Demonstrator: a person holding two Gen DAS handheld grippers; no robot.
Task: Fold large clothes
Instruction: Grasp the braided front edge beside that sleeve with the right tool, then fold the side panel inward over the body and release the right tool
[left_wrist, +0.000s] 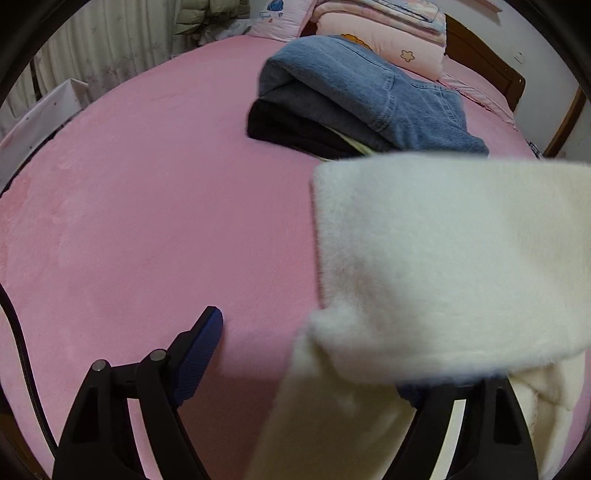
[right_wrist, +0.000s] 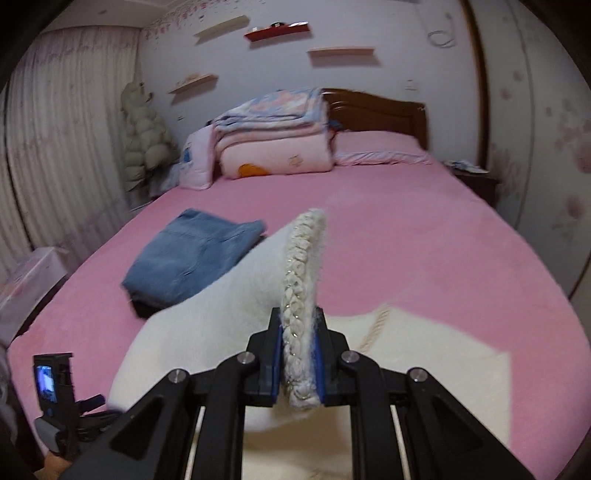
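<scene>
A fluffy white garment (right_wrist: 406, 362) lies on the pink bed (right_wrist: 406, 229). My right gripper (right_wrist: 300, 350) is shut on its braided, trimmed edge (right_wrist: 301, 266) and holds that edge lifted above the rest of the garment. In the left wrist view the white garment (left_wrist: 443, 258) hangs across the right half and drapes over the right finger. My left gripper (left_wrist: 314, 354) is open; its left finger (left_wrist: 201, 347) with the blue pad is bare above the sheet. The left gripper also shows in the right wrist view (right_wrist: 55, 391), at the lower left beside the garment.
A stack of folded clothes with blue jeans on top (left_wrist: 369, 96) lies on the bed beyond the garment; it also shows in the right wrist view (right_wrist: 192, 254). Folded quilts and pillows (right_wrist: 280, 147) sit at the headboard. A white box (left_wrist: 40, 114) stands beside the bed's left edge.
</scene>
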